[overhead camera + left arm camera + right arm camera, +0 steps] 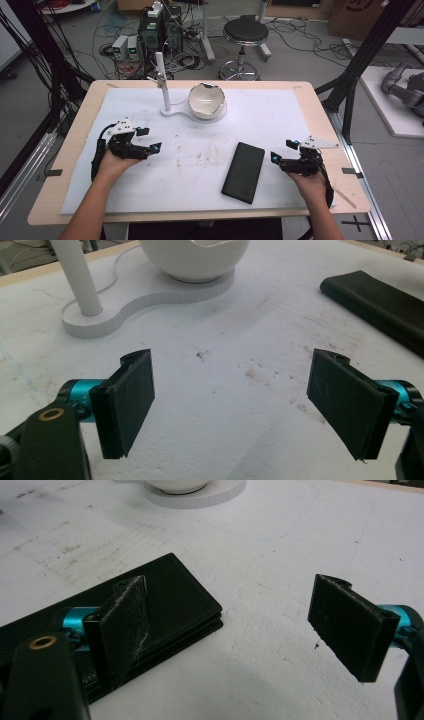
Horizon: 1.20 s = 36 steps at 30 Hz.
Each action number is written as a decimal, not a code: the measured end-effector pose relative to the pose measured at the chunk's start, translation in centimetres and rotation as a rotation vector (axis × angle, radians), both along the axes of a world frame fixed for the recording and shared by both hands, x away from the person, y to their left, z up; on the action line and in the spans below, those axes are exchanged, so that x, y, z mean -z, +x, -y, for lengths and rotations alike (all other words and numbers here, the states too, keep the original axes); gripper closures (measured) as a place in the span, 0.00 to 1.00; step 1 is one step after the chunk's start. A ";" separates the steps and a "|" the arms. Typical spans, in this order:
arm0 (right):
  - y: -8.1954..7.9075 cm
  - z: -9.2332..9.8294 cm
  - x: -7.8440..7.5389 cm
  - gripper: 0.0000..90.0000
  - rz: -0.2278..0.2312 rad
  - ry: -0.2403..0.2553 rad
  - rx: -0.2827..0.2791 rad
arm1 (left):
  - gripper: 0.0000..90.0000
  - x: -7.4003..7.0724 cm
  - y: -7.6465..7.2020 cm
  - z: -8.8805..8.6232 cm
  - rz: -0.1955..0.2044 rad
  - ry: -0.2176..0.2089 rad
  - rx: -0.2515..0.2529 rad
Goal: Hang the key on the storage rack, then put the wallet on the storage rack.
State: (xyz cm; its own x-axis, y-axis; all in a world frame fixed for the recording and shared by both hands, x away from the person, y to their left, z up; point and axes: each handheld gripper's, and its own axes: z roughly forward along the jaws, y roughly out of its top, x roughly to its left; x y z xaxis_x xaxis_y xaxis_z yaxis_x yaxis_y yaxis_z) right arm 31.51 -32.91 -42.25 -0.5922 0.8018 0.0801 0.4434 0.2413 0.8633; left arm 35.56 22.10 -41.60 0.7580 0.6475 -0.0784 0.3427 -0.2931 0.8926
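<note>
A flat black case (243,172) lies on the white mat (280,110), right of centre. A white cracked bowl (206,100) rests on a white base beside an upright white post (162,82) at the back middle. My left gripper (151,140) sits low over the mat at the left, open, with nothing between its jaws; the left gripper view has the gripper (232,360) facing the bowl (195,260), post (77,275) and case (380,302). My right gripper (281,150) is open just right of the case. In the right gripper view the gripper (230,585) has its left jaw overlapping the case (170,595); whether it touches is unclear.
The wooden table (75,150) ends shortly beyond the mat on all sides. Behind it on the floor are a stool (245,35), computer boxes (160,27) and many cables. Black frame posts (360,60) rise at the right and left.
</note>
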 end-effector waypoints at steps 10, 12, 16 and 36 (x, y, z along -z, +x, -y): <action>-0.1 0.1 -0.1 0.19 0.012 0.014 -0.001 | 0.21 0.0 0.1 0.6 -0.006 -0.004 0.017; -0.1 0.1 -0.2 0.19 0.016 0.023 0.001 | 0.21 0.0 0.0 0.8 -0.007 -0.005 0.026; 0.1 0.2 -0.2 0.19 0.013 0.028 0.005 | 0.21 0.0 0.0 1.3 -0.026 -0.011 0.047; -0.1 0.5 -0.2 0.19 0.023 0.019 -0.002 | 0.21 0.5 -0.7 11.5 -0.113 -0.019 0.286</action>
